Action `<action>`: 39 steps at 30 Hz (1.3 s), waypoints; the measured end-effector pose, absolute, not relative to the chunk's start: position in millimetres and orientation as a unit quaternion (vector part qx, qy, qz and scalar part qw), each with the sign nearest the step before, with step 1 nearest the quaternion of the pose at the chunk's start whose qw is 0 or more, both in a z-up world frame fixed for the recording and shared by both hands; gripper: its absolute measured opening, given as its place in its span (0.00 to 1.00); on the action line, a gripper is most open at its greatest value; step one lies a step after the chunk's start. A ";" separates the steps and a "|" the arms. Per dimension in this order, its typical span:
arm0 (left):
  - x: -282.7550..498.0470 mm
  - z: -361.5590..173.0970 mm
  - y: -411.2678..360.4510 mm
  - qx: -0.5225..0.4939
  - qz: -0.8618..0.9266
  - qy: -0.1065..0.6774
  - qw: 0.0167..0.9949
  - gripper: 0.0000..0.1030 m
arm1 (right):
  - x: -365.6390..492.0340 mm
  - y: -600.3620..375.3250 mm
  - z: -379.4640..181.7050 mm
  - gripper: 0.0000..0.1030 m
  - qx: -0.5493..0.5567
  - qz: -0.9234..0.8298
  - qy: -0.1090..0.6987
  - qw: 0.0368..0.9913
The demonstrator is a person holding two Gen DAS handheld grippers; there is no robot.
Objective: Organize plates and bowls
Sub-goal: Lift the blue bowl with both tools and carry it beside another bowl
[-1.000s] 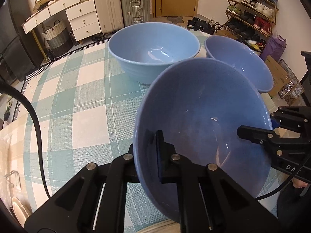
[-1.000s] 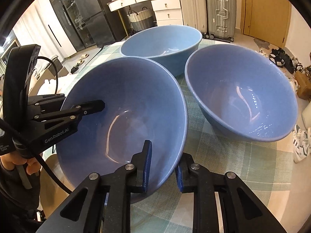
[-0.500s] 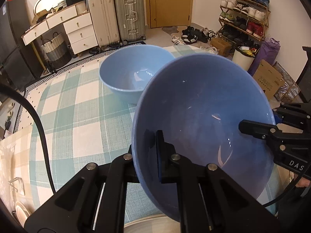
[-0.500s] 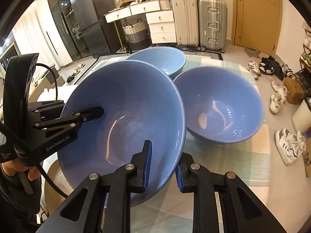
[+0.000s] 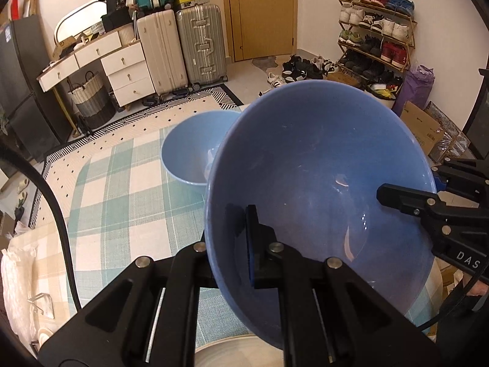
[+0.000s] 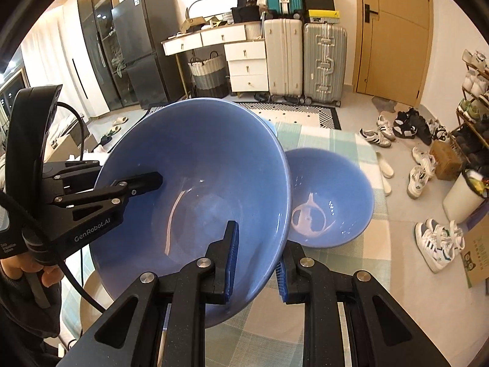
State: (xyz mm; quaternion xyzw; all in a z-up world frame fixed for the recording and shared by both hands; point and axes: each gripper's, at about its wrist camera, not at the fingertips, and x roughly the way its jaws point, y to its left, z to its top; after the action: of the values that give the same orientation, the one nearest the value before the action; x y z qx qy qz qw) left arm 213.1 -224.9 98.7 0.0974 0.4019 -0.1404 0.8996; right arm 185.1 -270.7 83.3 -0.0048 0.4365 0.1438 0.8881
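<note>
While both claws pinch its rim, the big glossy blue bowl (image 5: 318,183) hangs tilted above the checked woven tablecloth (image 5: 116,202). Left gripper (image 5: 227,241) and right gripper (image 6: 256,261) are each clamped tight on opposite rim sections. A round pale-blue bowl (image 5: 186,153) and another smooth blue bowl (image 6: 333,195) sit toward the tabletop's far edge.

Held bowl (image 5: 318,165) periwinkle blue; far bowl (image 5: 189,150) paler blue; tablecloth (image 5: 122,189) teal-white check.
</note>
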 end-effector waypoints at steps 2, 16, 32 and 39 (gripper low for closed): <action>209.3 107.8 -230.0 0.099 -0.140 0.400 0.901 0.05 | 185.3 -273.3 89.3 0.21 -0.001 0.143 0.434 0.890; 203.0 156.9 -278.8 0.111 -0.145 0.394 0.901 0.05 | 191.7 -300.9 112.5 0.21 0.021 0.126 0.419 0.899; 220.7 196.0 -347.0 0.123 -0.158 0.385 0.901 0.07 | 215.2 -347.1 145.8 0.21 0.040 0.098 0.397 0.912; 243.5 188.2 -362.7 0.122 -0.159 0.395 0.897 0.07 | 235.0 -358.8 142.8 0.21 0.038 0.089 0.406 0.909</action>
State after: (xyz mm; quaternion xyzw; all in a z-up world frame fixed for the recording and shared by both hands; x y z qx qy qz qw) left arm 243.5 -362.7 188.2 0.1221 0.3947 -0.1588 0.8967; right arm 235.0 -358.8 142.8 0.0384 0.4056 0.0888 0.9089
